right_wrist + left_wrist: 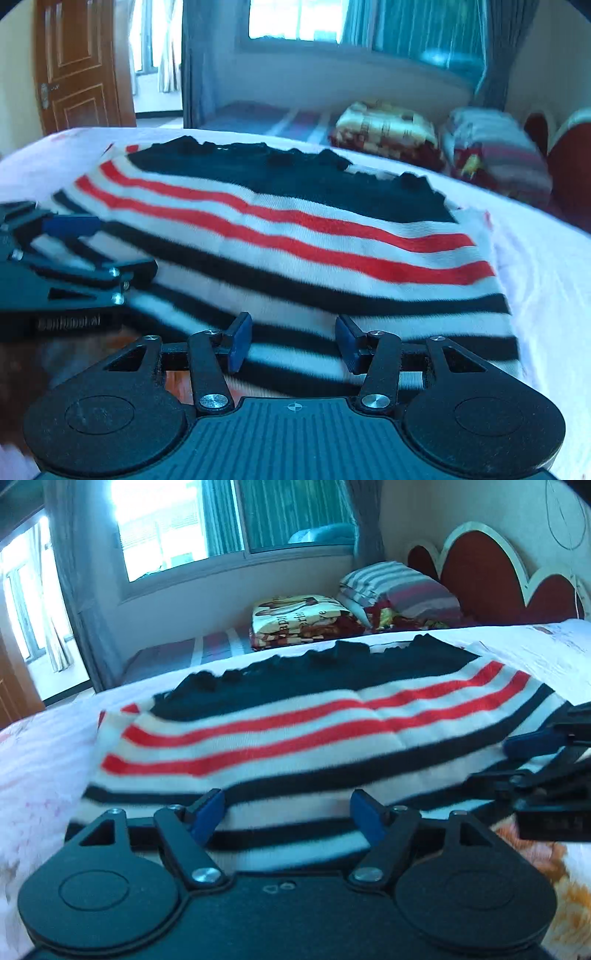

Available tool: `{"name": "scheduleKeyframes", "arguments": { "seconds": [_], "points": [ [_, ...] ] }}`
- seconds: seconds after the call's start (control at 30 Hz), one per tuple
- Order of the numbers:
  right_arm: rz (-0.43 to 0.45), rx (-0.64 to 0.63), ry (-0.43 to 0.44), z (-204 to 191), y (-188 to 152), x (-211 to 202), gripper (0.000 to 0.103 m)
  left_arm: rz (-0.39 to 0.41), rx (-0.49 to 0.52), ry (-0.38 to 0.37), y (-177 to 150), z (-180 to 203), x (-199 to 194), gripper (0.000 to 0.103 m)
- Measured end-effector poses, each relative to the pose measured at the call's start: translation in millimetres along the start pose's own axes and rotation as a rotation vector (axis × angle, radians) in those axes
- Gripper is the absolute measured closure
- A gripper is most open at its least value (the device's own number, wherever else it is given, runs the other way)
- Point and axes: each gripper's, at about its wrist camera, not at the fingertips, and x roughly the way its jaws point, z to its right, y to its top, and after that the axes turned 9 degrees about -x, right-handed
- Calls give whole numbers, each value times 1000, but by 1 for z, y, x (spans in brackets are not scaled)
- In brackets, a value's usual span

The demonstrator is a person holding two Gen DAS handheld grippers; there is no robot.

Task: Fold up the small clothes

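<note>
A small knitted sweater (280, 716) with white, red and dark stripes and a navy band along its far side lies flat on the white bedsheet (40, 746). My left gripper (286, 808) hovers at the sweater's near edge, its blue pads wide apart and the cloth showing beyond the gap, not pinched. The right wrist view shows the same sweater (295, 236). My right gripper (293, 334) is open over that near hem. Each gripper appears in the other's view: the right gripper (532, 753) at the sweater's right corner, the left gripper (74, 236) at its left corner.
A folded patterned blanket (295, 618) and striped pillows (402, 587) lie at the far side of the bed, by a red scalloped headboard (487, 572). Windows with curtains (229, 520) fill the back wall. A brown door (81, 66) stands at far left.
</note>
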Motion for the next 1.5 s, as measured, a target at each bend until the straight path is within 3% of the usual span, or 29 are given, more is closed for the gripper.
{"name": "scheduleKeyframes", "arguments": {
  "seconds": [0.17, 0.23, 0.3, 0.4, 0.53, 0.6, 0.67, 0.97, 1.03, 1.13, 1.17, 1.23, 1.27, 1.3, 1.43, 1.5],
  "points": [
    [-40, 21, 22, 24, -31, -25, 54, -5, -90, 57, -16, -54, -23, 26],
    [-22, -4, 13, 28, -32, -35, 54, 3, -116, 43, -18, -72, -29, 26],
    [38, 104, -39, 51, -32, -52, 54, 3, -111, 50, -16, -78, -34, 32],
    [45, 279, -119, 94, -39, -57, 54, -10, -93, 56, -13, -78, -34, 32],
    [41, 380, -10, 122, -46, -52, 54, -21, -130, 55, -12, -79, -32, 32],
    [43, 398, 52, 126, -50, -50, 73, -30, -147, 53, -13, -80, -30, 32],
    [2, 396, 44, 129, -54, -46, 99, -35, -150, 52, -12, -81, -29, 32],
    [-24, 356, -34, 122, -60, -49, 99, -56, -142, 37, -12, -87, -25, 31],
    [30, 343, -94, 117, -53, -65, 99, -58, -140, 59, -5, -85, -34, 39],
    [93, 252, -95, 99, -44, -75, 99, -55, -113, 96, -6, -87, -37, 32],
    [74, 230, -83, 95, -44, -70, 99, -85, -120, 96, -9, -90, -31, 29],
    [-61, 206, -77, 89, -50, -42, 99, -89, -153, 100, -13, -98, -25, 17],
    [-35, 200, -83, 88, -52, -41, 99, -102, -211, 84, -14, -106, -23, 15],
    [-46, 204, -85, 88, -50, -42, 99, -111, -267, 60, -14, -114, -22, 15],
    [38, 247, -92, 92, -47, -67, 99, -90, -255, 95, -10, -115, -42, 27],
    [44, 258, -89, 92, -45, -73, 99, -75, -336, 71, -14, -122, -59, 32]
  ]
}}
